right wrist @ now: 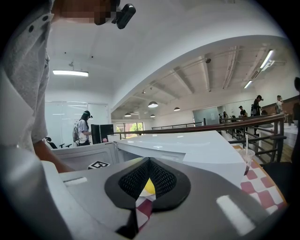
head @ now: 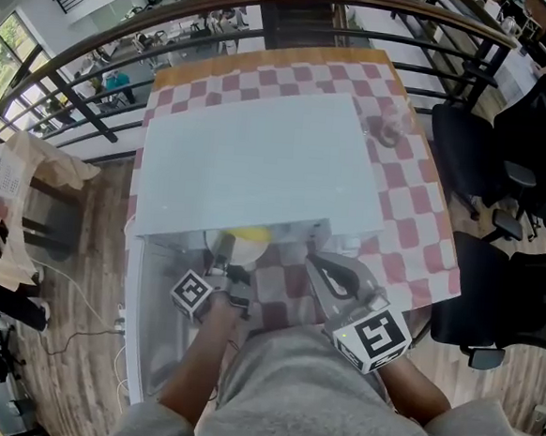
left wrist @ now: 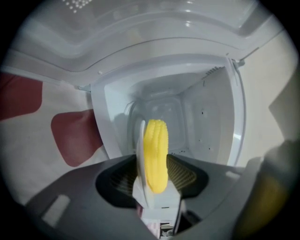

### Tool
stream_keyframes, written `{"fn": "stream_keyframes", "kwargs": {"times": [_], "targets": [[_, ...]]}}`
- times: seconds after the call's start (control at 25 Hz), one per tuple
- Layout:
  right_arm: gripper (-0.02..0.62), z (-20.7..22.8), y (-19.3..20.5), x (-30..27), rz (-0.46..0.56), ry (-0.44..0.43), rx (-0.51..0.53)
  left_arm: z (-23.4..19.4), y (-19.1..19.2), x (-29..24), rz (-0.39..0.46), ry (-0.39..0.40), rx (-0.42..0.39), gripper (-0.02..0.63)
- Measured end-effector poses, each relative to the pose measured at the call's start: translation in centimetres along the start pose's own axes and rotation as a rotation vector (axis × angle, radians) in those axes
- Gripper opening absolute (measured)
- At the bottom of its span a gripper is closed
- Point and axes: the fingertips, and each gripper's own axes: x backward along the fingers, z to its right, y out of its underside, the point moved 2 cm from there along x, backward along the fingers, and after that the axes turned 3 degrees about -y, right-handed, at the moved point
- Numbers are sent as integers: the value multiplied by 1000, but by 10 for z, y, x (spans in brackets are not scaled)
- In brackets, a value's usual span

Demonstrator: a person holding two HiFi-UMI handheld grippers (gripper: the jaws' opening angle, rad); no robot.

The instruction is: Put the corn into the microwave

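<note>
Corn (left wrist: 155,154) on its plate (left wrist: 139,161) lies in microwave (left wrist: 213,117) mouth, between half-parted jaws of left claw (left wrist: 151,173), pads off the rim, seemingly to leave it there. Right claw (right wrist: 149,164) closed, empty, waiting aside.

Head view: bright, even daylight; window (head: 2,55) brightest at upper left, railing (head: 365,0) bowed by the lens. My left gripper view: dark rounded corners, microwave (left wrist: 187,122) softly lit inside, corn (left wrist: 155,154) sharp. Right gripper view: ceiling lamp (right wrist: 70,73) glares.
</note>
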Motion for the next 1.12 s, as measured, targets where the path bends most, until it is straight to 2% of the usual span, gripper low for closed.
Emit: {"fn": "stream_keyframes", "kwargs": {"times": [0.64,0.76,0.88,1.0,1.12], "targets": [[0,-3,2,0,3,-7,-6,-6,7,-2,-98,-139,-125,220],[0,-4,0,-1,5,-13,-5,-4,7,-5,-99,-149,-146,261],[0,-4,-1,-2,6,-13,-6,3,8,-6,-106,-112,-169,300],[0,-4,0,-2,7,-13,-5,13,14,-9,-149,-67,-276,392],[0,-4,0,-2,9,-14,-3,16,24,-10,-218,-49,-367,423]]}}
